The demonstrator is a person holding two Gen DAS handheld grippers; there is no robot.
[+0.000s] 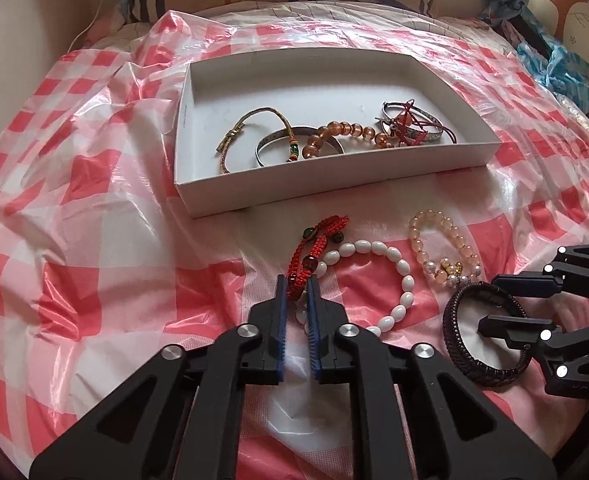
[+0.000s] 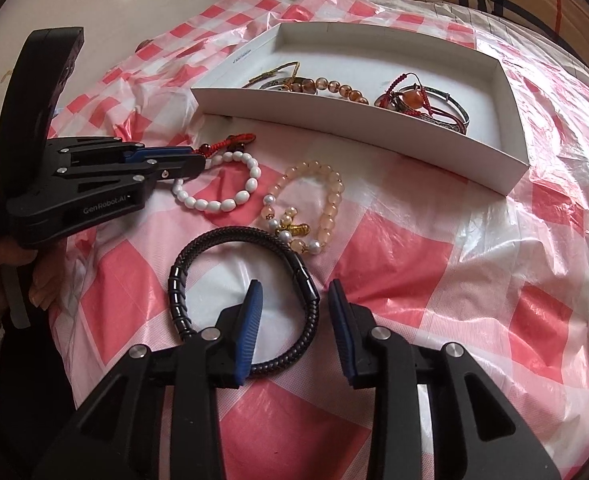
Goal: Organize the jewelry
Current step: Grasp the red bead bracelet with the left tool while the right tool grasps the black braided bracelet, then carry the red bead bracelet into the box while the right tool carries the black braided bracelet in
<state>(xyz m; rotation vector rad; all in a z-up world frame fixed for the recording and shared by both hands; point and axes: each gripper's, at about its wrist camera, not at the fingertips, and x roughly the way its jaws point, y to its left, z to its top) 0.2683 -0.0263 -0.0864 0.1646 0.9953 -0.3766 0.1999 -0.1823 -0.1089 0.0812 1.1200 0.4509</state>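
While left tongs (image 1: 297,285) pinch red cord bracelet (image 1: 314,248), right tongs (image 2: 294,292) parted, straddling black braided bracelet (image 2: 230,240)

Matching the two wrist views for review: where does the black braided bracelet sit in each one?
Left wrist view: black braided bracelet at lower right, the right gripper straddling its band.
Right wrist view: bottom centre, one finger inside the loop.
Shared landmark: the white box beyond it.

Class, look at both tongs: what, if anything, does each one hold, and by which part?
Left tongs: shut on the red braided bracelet, at its near end. Right tongs: open astride the black braided bracelet, holding nothing.
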